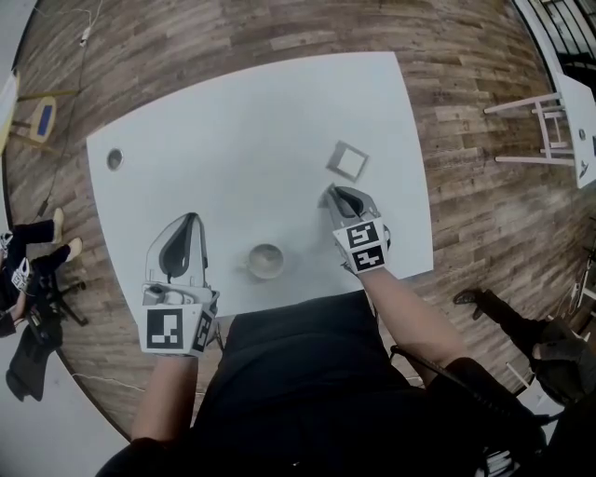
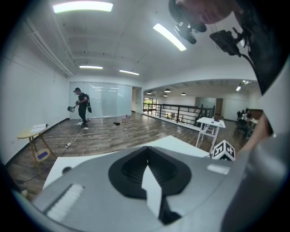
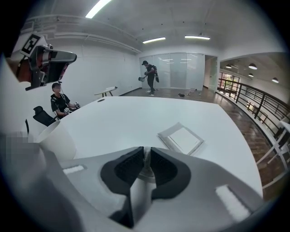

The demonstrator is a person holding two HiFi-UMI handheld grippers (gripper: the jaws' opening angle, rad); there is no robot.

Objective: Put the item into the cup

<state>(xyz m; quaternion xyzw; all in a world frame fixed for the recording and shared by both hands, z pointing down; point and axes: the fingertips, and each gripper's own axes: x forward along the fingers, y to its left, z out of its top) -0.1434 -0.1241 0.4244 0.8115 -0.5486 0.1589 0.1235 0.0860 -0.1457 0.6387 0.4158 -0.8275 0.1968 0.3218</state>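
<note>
While our left gripper (image 1: 190,222) hovers over the near left of the table (image 1: 233,130) with its jaws pressed together on nothing, we have our right gripper (image 1: 329,194) down at the near right. Its jaws are narrowed onto a small pale item (image 3: 145,171) on the tabletop. The cup (image 1: 265,261) stands between the two grippers, by the near edge. A flat square pad (image 1: 347,160) lies just beyond the right gripper.

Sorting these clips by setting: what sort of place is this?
Probably a large open-plan hall, perhaps a lab or office: wood-plank floor, white table, ceiling strip lights and a black railing.
</note>
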